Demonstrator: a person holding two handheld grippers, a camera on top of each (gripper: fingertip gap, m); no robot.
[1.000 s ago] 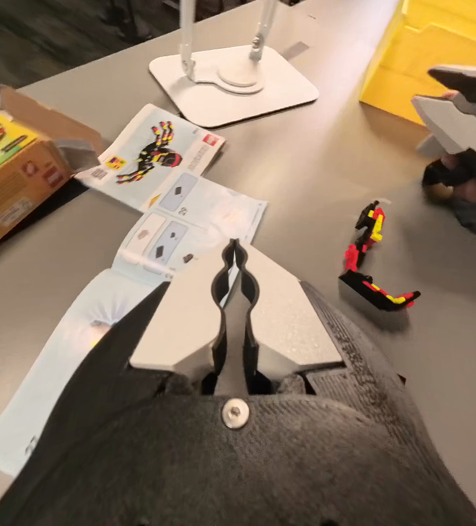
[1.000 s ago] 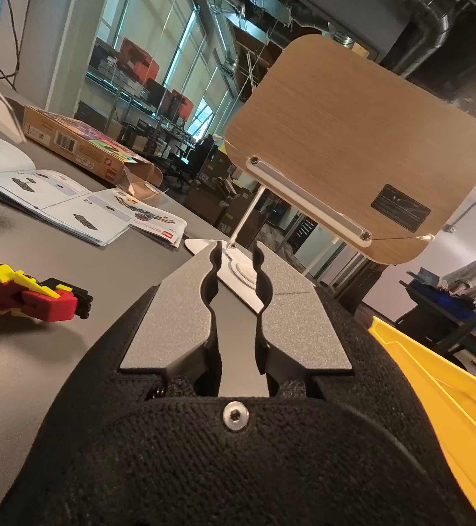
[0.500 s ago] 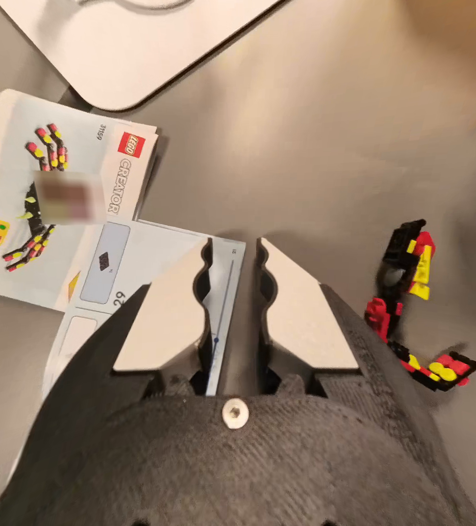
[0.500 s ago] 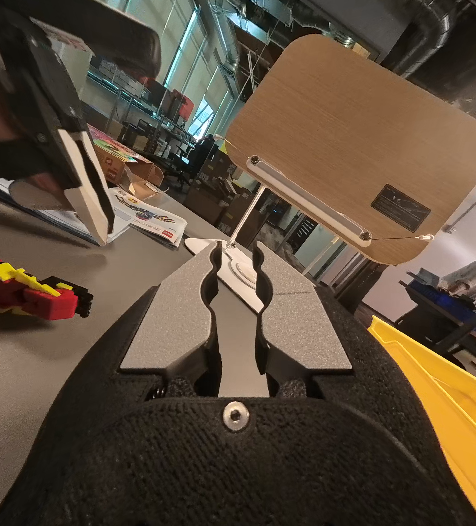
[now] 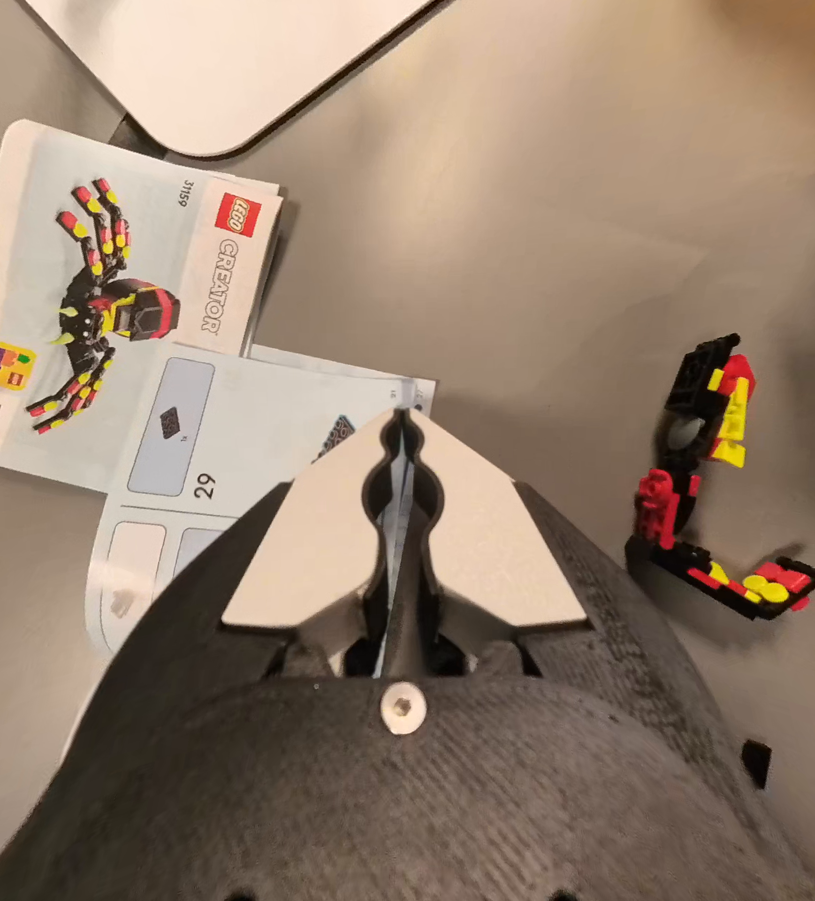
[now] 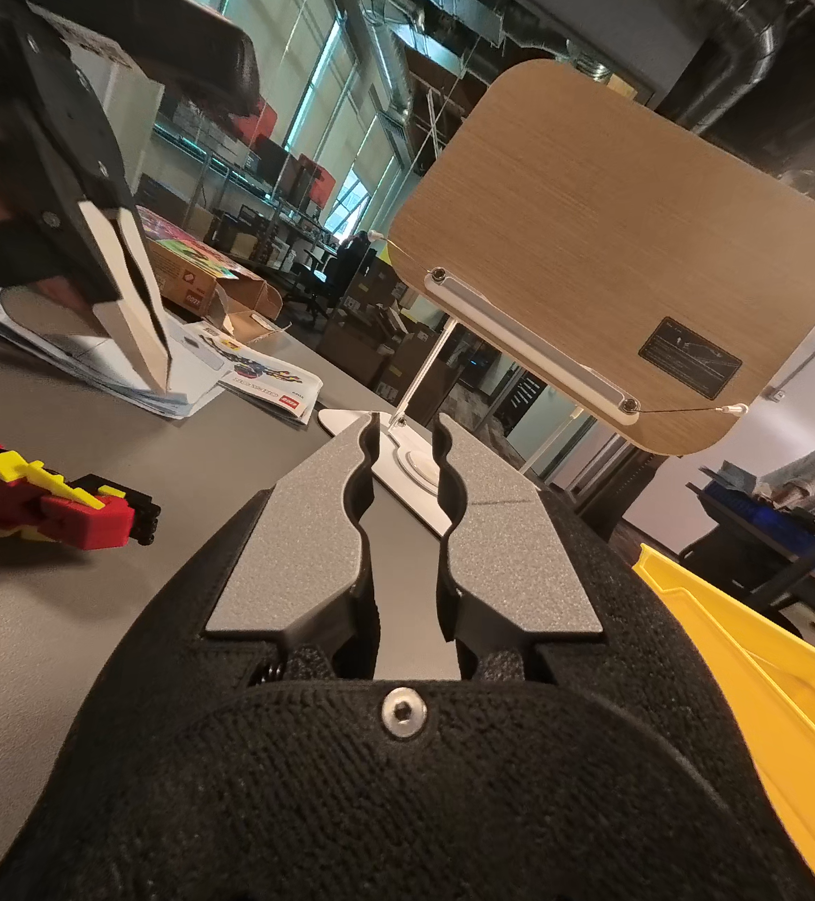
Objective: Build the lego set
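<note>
Half a second before, my left gripper (image 5: 401, 414) stood parted over the pale-blue paper instruction booklet (image 5: 269, 429); now its white fingers (image 5: 327, 526) had clenched together on the booklet's page edge, a thin sliver of paper running up between them. In the right wrist view the tips met right at the corner of the fanned pages, though I could not tell how many sheets I had caught. My right gripper (image 6: 404, 429) had not changed: its grey fingers (image 6: 298, 551) were apart and held nothing, low over the grey table (image 6: 54, 634).

The partly built black, red and yellow brick leg (image 5: 698, 487) lay on the table just to the right of my left gripper, apart from it and from the booklet, curved like a hook. From the right wrist view it sat to the left, near but untouched.

Beyond the booklet's cover, the rounded corner of the white flat stand base (image 5: 230, 73) came close to the paper's far edge. The wood-grain board (image 6: 615, 253) tilted on that stand above my right fingers. The yellow plastic bin (image 6: 761, 707) edged the right side, and the opened cardboard set box (image 6: 200, 278) lay behind the booklet. Bare table stretched between the leg and the base.
</note>
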